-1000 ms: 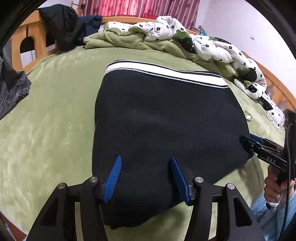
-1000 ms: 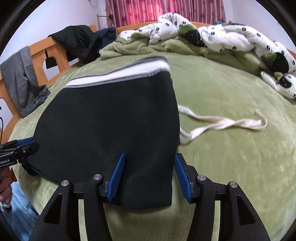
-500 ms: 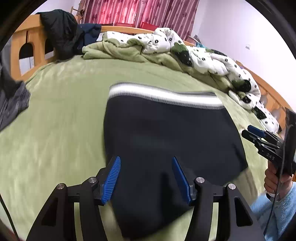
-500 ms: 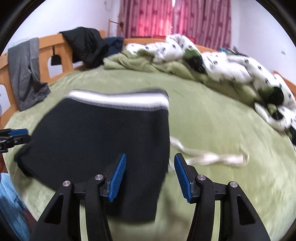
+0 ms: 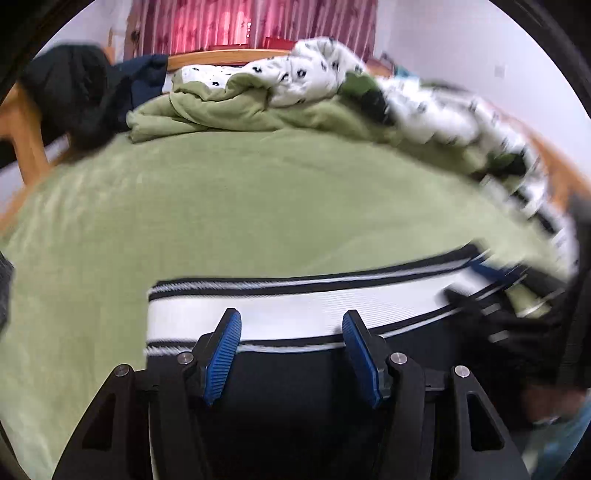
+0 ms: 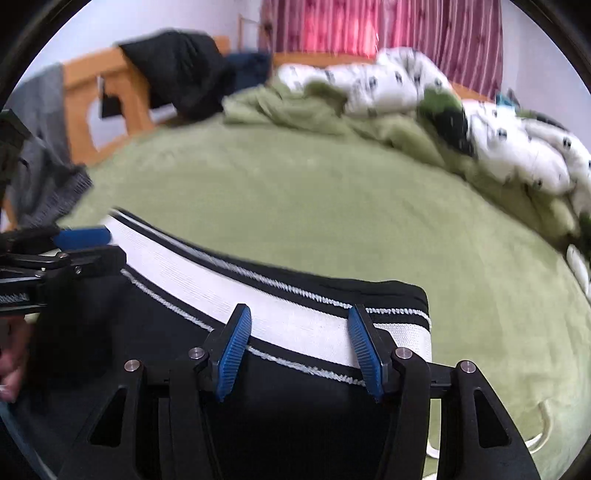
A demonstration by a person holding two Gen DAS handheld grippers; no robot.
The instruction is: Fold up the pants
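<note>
Left gripper (image 5: pixel 291 354) and right gripper (image 6: pixel 300 350), jaws spread and grasping nothing, are poised at the white waistband (image 5: pixel 295 314) of the black pants (image 6: pixel 295 413). The pants lie folded on the green blanket (image 5: pixel 240 206), near edge. Beyond, a rumpled patterned duvet (image 6: pixel 406 88) sits before red curtains (image 5: pixel 251 22).

Black pants (image 5: pixel 295 387) (white waistband) on bed

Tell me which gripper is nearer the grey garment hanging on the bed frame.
Left. The left gripper sits at the waistband's end just below the grey garment; the right gripper is at the opposite end, farther along the bed.
</note>
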